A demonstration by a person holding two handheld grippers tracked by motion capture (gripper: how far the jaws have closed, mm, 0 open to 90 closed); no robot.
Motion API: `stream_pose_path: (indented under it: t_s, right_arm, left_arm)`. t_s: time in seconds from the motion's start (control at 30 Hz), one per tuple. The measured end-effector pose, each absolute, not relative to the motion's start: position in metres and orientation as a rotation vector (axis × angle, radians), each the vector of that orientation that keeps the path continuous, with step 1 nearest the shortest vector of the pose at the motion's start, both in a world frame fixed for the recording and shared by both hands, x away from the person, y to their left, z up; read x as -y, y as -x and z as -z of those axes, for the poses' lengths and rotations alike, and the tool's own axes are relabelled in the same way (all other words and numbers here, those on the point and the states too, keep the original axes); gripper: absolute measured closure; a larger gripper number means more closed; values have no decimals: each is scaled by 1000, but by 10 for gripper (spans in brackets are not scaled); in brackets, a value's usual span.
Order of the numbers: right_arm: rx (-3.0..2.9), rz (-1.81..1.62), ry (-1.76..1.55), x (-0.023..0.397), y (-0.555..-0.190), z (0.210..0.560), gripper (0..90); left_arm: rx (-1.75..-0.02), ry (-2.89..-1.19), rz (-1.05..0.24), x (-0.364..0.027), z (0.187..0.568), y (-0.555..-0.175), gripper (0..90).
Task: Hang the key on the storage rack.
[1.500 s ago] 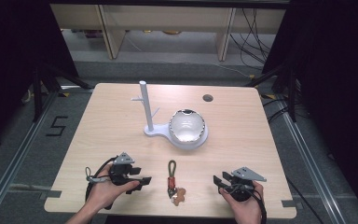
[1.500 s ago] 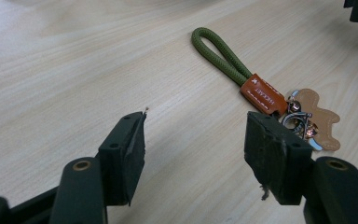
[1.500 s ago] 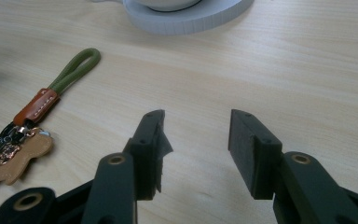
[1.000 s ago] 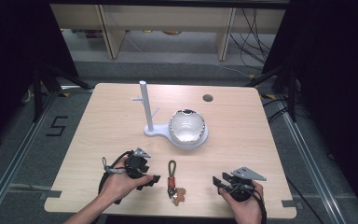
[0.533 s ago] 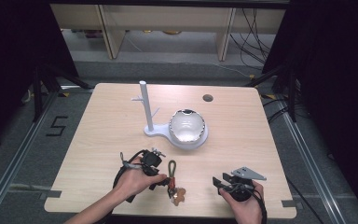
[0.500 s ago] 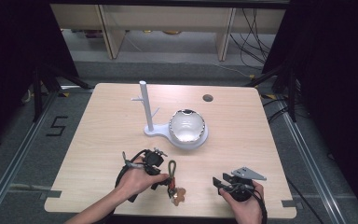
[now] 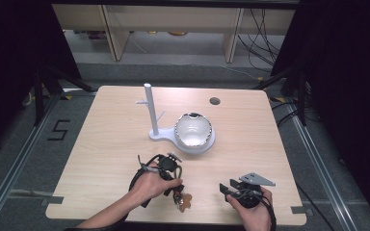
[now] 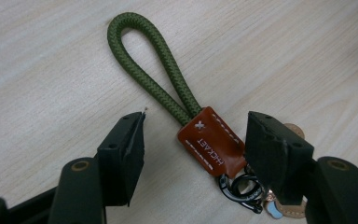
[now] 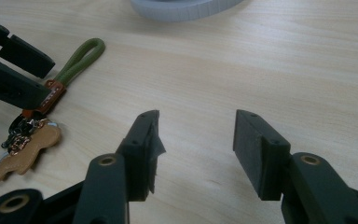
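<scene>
A keychain lies near the table's front edge: an olive cord loop, a brown leather tag, a black clasp and a tan charm. My left gripper is open, low over the table, with one jaw on each side of the leather tag and neither touching it. In the high view the left gripper sits over the keychain. My right gripper is open with bare table between its jaws. It rests at the front right, and the keychain lies off to its left.
A white peg stand rises mid-table, with a shiny round bowl on a white base right beside it. A small dark hole marks the far side of the table. The front edge is close behind both hands.
My left gripper has moved right from the front left to the keychain and now straddles its leather tag. The right gripper has stayed put.
</scene>
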State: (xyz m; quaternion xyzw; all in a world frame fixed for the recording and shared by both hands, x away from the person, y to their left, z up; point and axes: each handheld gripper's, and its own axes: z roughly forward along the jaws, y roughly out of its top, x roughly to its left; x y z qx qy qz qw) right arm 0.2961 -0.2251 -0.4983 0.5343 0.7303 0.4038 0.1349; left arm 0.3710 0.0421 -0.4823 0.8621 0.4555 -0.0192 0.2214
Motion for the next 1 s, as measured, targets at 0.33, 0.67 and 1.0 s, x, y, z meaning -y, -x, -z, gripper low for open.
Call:
stream_pose_path:
  t_s: [0.33, 0.67, 1.0]
  right_arm:
    - [-2138, -1192, -1510, 227, -298, 501, 513]
    - [-2131, -1177, -1568, 226, -295, 499, 511]
    - [-2130, -1201, -1558, 225, -296, 501, 510]
  left_arm:
    - [-1257, -2388, 15, -37, 485, -369, 380]
    - [-1079, -2562, -98, -40, 482, -366, 575]
    - [-927, -2583, -85, -47, 484, -365, 653]
